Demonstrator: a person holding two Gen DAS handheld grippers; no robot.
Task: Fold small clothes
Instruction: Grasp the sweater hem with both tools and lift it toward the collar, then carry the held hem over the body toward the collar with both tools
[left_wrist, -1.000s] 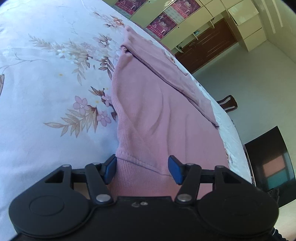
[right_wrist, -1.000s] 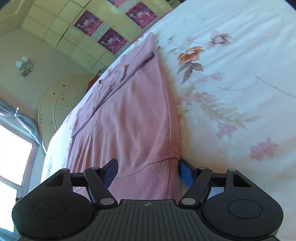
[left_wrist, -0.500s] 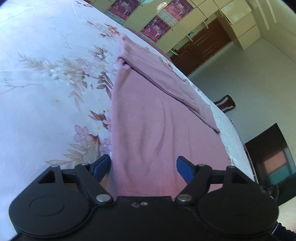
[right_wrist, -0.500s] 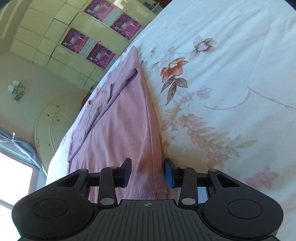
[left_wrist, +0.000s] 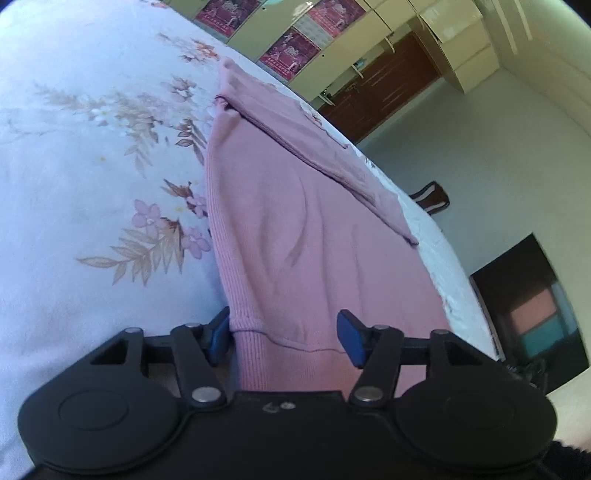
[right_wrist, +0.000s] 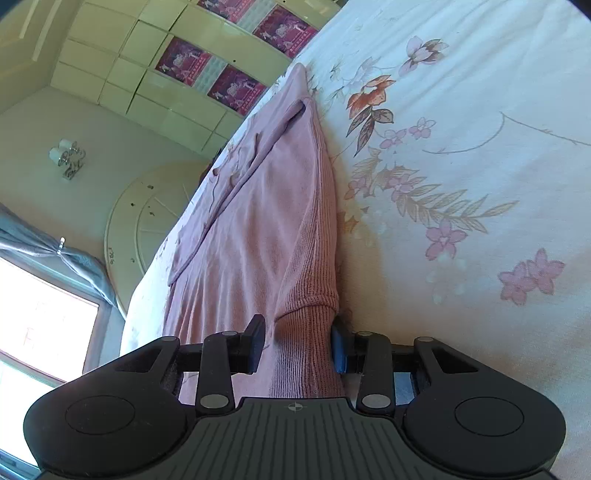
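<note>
A pink knit garment (left_wrist: 295, 229) lies stretched out on a white floral bedsheet (left_wrist: 74, 184), with a folded sleeve across its far part. Its ribbed hem lies between the blue-padded fingers of my left gripper (left_wrist: 284, 338), which stand wide apart around it, open. In the right wrist view the same garment (right_wrist: 266, 229) runs away from me. My right gripper (right_wrist: 297, 343) has its fingers close around the ribbed hem corner, with the cloth bunched between them.
The bedsheet (right_wrist: 461, 166) spreads wide to the outer side of each gripper. Cream cabinets with red posters (left_wrist: 291, 55) stand beyond the bed. A dark chair back (left_wrist: 430, 197), a dark screen (left_wrist: 532, 306) and a window (right_wrist: 37, 332) lie off the bed's edges.
The left gripper has moved back along the garment to its hem, fingers still wide. The right gripper has stayed narrowed around the hem corner, and the cloth there now bunches up.
</note>
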